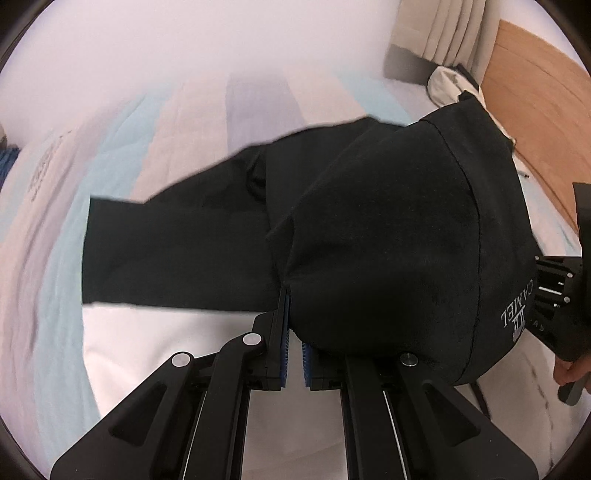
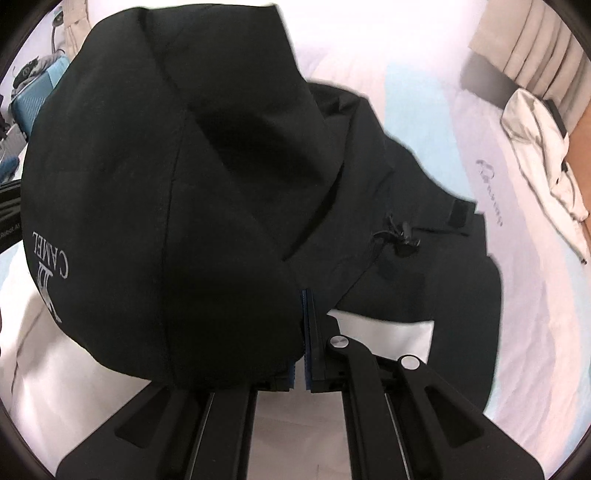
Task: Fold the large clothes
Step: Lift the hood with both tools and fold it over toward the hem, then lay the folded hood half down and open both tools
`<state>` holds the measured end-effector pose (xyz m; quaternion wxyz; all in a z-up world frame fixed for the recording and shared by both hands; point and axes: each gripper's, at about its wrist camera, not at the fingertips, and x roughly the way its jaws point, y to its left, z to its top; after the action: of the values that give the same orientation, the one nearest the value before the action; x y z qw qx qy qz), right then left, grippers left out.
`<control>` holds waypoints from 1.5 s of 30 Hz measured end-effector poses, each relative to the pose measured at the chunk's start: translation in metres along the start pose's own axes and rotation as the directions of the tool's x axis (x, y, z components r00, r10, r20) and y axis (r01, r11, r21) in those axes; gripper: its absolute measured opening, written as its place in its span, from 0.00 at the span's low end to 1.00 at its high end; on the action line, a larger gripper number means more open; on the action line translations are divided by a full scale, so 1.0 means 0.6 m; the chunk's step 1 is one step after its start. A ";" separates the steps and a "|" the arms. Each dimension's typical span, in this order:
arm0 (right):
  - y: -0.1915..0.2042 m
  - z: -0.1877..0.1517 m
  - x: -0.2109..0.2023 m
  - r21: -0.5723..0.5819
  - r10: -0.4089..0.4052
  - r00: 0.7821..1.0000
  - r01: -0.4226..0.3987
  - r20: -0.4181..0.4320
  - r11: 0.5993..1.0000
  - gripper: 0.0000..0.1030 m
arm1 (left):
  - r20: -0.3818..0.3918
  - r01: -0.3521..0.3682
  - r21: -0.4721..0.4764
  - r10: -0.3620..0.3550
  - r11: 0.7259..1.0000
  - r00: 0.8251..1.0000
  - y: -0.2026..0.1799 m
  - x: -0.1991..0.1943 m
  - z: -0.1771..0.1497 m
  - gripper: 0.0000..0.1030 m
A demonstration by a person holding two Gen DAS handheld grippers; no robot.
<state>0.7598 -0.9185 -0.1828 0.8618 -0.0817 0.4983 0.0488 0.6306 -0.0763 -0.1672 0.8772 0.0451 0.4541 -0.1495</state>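
Note:
A black jacket (image 1: pixel 369 221) with a grey CAMEL logo hangs bunched between both grippers over the bed. My left gripper (image 1: pixel 291 300) is shut on a fold of it, and cloth drapes over the right finger. One sleeve (image 1: pixel 166 251) lies flat on the sheet to the left. In the right wrist view the jacket (image 2: pixel 166 184) fills the left half. My right gripper (image 2: pixel 303 297) is shut on its edge, with the left finger hidden under cloth. The rest of the jacket, with a drawcord toggle (image 2: pixel 399 236) and a velcro tab (image 2: pixel 460 212), lies on the bed beyond.
The bed sheet (image 1: pixel 177 122) is striped white, pale blue and pink. A beige garment (image 2: pixel 543 147) lies crumpled by the wooden headboard (image 1: pixel 535 92). Curtains (image 1: pixel 443 29) hang behind. A blue suitcase (image 2: pixel 33 99) stands beside the bed. A hand (image 1: pixel 569 369) holds the other gripper's body (image 1: pixel 565 295).

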 end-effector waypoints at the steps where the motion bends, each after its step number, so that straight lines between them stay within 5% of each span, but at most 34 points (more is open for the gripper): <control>1: 0.000 -0.005 0.007 -0.001 0.000 1.000 0.000 -0.007 1.000 0.02 | -0.010 -0.002 0.005 0.002 1.000 1.000 -0.005 0.006 -0.012 0.05; 11: 0.002 -0.010 0.033 -0.008 0.004 1.000 -0.004 -0.017 1.000 0.02 | -0.039 -0.010 -0.016 0.010 1.000 0.999 -0.028 0.033 -0.039 0.08; 14: 0.003 -0.012 0.030 -0.024 -0.012 1.000 0.012 -0.001 1.000 0.05 | -0.056 -0.007 -0.047 0.005 0.999 0.998 -0.024 0.041 -0.041 0.26; 16: 0.003 -0.018 0.025 -0.029 -0.034 0.999 0.034 0.008 0.999 0.20 | -0.049 -0.019 -0.045 0.017 0.999 0.999 -0.019 0.037 -0.049 0.56; 18: 0.000 -0.025 0.016 -0.009 -0.021 1.000 0.021 0.019 1.000 0.56 | -0.030 -0.050 -0.036 0.049 0.998 0.998 -0.023 0.028 -0.053 0.71; 21: 0.000 -0.036 0.002 -0.021 -0.023 1.000 0.024 0.021 1.000 0.59 | -0.032 -0.058 -0.053 0.056 0.997 0.998 -0.022 0.017 -0.060 0.79; 30: -0.026 -0.043 -0.091 -0.114 0.056 0.995 -0.046 0.080 0.992 0.78 | 0.003 -0.069 -0.075 0.070 0.995 0.998 0.004 -0.060 -0.049 0.91; 37: -0.038 0.078 -0.159 -0.167 0.192 0.961 -0.160 0.199 0.973 0.82 | 0.070 -0.030 -0.094 0.036 0.995 0.997 0.020 -0.095 0.057 0.94; 41: -0.035 0.150 -0.135 -0.203 0.265 0.939 -0.221 0.222 0.954 0.82 | 0.074 0.033 -0.075 -0.027 0.997 0.997 -0.004 -0.067 0.121 0.94; 45: -0.013 0.176 -0.078 -0.251 0.290 0.945 -0.246 0.154 0.936 0.82 | 0.032 0.047 0.003 -0.047 0.999 0.998 -0.052 -0.015 0.134 0.94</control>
<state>0.8277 -0.9065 -0.0900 0.8751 -0.1063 0.4120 0.2307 0.6793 -0.1214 -0.1113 0.8805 0.0329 0.4407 -0.1714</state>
